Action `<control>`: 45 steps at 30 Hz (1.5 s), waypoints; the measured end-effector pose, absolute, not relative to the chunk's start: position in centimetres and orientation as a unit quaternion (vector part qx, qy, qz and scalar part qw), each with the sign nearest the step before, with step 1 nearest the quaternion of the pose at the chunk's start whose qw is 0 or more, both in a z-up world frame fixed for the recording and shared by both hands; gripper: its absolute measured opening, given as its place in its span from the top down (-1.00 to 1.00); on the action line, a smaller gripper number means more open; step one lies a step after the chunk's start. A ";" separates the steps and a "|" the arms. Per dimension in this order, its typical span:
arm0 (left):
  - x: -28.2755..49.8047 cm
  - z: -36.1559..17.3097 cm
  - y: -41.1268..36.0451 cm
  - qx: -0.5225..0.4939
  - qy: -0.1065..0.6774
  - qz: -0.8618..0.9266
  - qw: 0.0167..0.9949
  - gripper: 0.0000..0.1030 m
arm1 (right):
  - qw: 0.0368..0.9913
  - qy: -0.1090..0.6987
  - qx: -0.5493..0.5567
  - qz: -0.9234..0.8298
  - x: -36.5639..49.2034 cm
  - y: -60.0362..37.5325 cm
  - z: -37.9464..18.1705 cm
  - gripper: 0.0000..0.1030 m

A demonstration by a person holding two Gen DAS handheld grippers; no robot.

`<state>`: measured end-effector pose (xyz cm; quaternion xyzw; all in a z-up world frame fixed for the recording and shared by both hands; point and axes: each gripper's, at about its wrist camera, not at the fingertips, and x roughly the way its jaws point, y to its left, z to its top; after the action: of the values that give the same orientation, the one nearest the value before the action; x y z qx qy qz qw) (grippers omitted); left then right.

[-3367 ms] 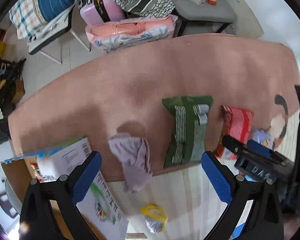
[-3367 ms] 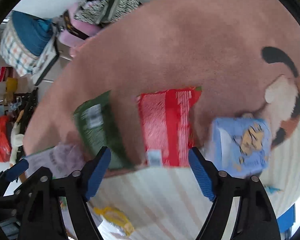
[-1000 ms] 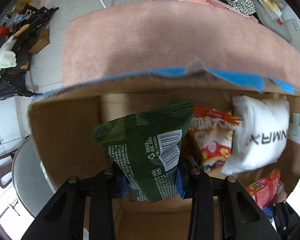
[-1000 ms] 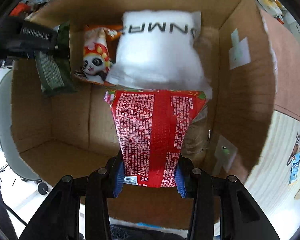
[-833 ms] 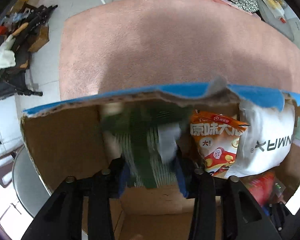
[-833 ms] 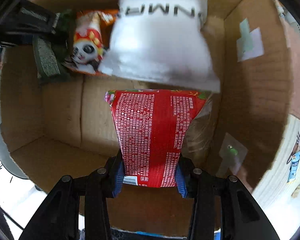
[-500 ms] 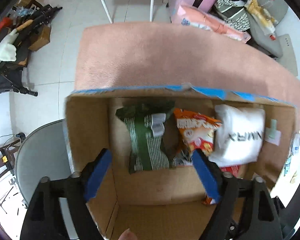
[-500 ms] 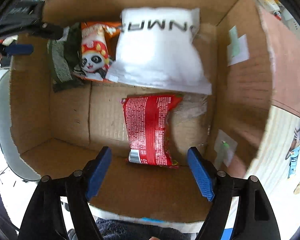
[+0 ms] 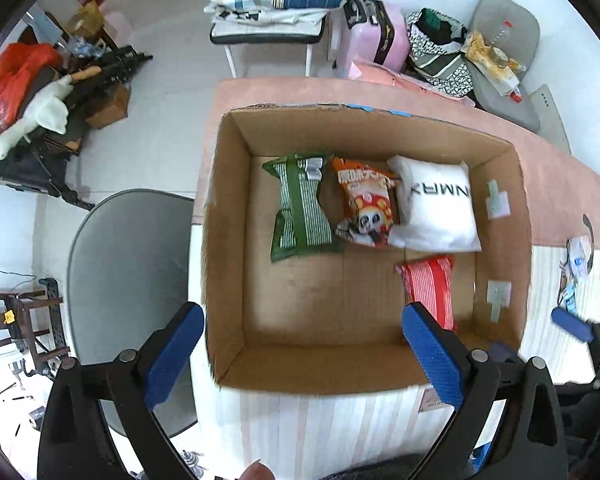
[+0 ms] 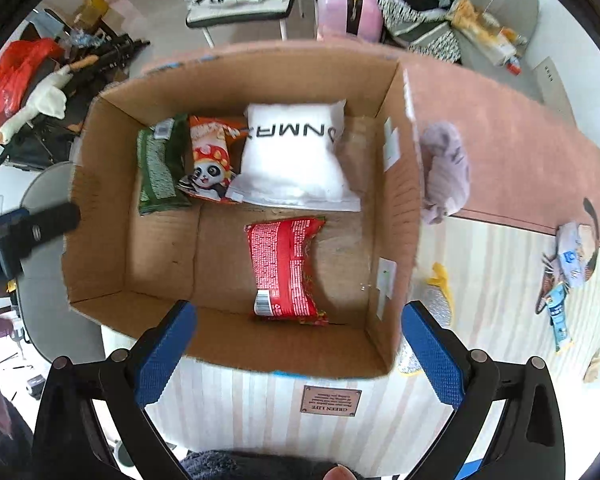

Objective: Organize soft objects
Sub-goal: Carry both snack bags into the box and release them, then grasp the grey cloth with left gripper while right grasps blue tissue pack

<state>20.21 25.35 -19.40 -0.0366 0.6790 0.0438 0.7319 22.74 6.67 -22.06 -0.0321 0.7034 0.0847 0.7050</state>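
We have let go of the green striped snack bag (image 9: 299,208) and the red foil packet (image 10: 286,268), both now lying in the brown cardboard box (image 9: 504,184), our grippers raised, spread and empty.

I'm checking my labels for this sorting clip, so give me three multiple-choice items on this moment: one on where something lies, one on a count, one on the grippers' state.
1. Where does the red snack packet lie?
A. on the pink rug
B. on the floor of the brown cardboard box, nearer the camera than the other packs
C. in the right gripper

2. How many packs lie in the box?
A. two
B. four
C. six

3. What state are the left gripper and right gripper in?
A. both open, empty
B. both shut
C. one shut

Answers: 1 B, it lies alone in the box. 2 B: green, orange, white, red. 3 A, blue pads spread wide.
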 end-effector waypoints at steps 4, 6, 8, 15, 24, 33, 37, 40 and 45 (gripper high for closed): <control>17.7 -17.8 24.3 -0.038 0.666 0.043 0.743 -0.97 | 0.722 0.684 -0.033 0.095 21.2 6.6 -20.4 -1.00; 16.9 -17.1 24.0 -0.045 0.661 0.041 0.747 -0.97 | 0.728 0.678 -0.033 0.099 20.4 6.6 -19.6 -1.00; 16.4 -16.3 23.6 -0.046 0.655 0.041 0.753 -0.97 | 0.731 0.674 -0.028 0.108 19.6 6.6 -18.8 -1.00; 16.5 -13.1 20.5 -0.031 0.628 0.034 0.777 -0.97 | 0.740 0.660 0.002 0.129 18.8 5.4 -16.8 -1.00; 20.7 -11.7 8.7 0.036 0.612 -0.024 0.789 -0.97 | 0.761 0.642 0.073 0.057 20.7 -6.8 -14.6 -1.00; 28.8 -21.6 -5.1 0.097 0.680 -0.049 0.725 -0.97 | 0.719 0.692 0.027 -0.060 24.8 -26.1 -21.4 -1.00; 32.0 -27.3 -8.7 0.095 0.722 -0.029 0.685 -0.97 | 0.693 0.718 -0.017 -0.062 27.9 -31.3 -25.4 -1.00; 33.5 -30.3 -10.8 0.101 0.737 -0.011 0.669 -0.97 | 0.672 0.736 -0.070 -0.045 30.2 -33.5 -29.0 -1.00; 34.5 -32.9 -13.5 0.107 0.746 -0.003 0.658 -0.97 | 0.609 0.782 -0.132 -0.015 32.7 -35.5 -35.4 -1.00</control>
<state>34.52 -13.48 -32.94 0.1069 0.7456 -0.0029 0.6578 32.67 -35.52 -35.42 -0.1316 0.7818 -0.0150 0.6093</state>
